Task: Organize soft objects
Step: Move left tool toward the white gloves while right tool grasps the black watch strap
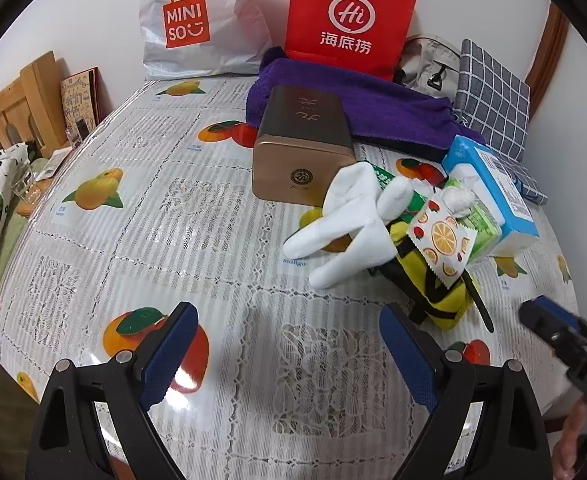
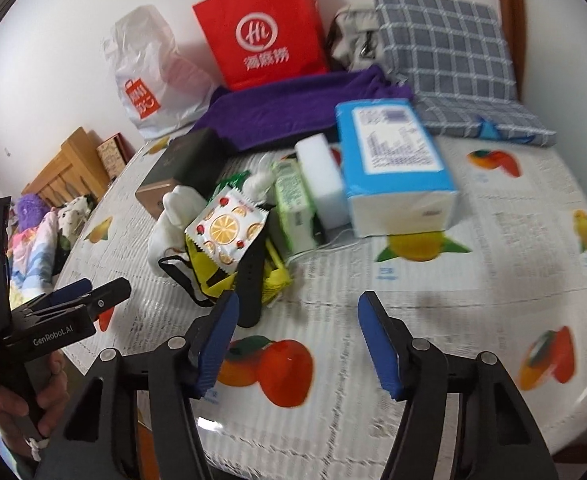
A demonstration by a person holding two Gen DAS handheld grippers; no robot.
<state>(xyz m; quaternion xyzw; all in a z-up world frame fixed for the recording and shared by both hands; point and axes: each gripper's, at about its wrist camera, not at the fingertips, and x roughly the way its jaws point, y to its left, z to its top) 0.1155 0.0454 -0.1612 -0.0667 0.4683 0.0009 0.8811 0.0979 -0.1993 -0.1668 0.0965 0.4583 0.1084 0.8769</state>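
Observation:
A white glove [image 1: 345,224] [image 2: 169,216] lies on the table beside a yellow-and-black cloth item [image 1: 433,284] [image 2: 221,272] topped by a fruit-print packet [image 1: 439,240] [image 2: 227,230]. A purple towel [image 1: 373,108] [image 2: 289,112] lies at the back, a blue checked cushion [image 1: 493,96] [image 2: 445,52] to its right. My left gripper [image 1: 289,356] is open and empty, short of the glove. My right gripper [image 2: 297,344] is open and empty, just right of the yellow item.
A gold tin [image 1: 301,148] [image 2: 173,176], a blue tissue box [image 1: 493,188] [image 2: 393,160], a green pack [image 2: 293,204] and a white sponge block [image 2: 321,180] crowd the pile. A red paper bag [image 1: 349,16] [image 2: 261,28] and white Miniso bag [image 1: 189,20] stand at the wall.

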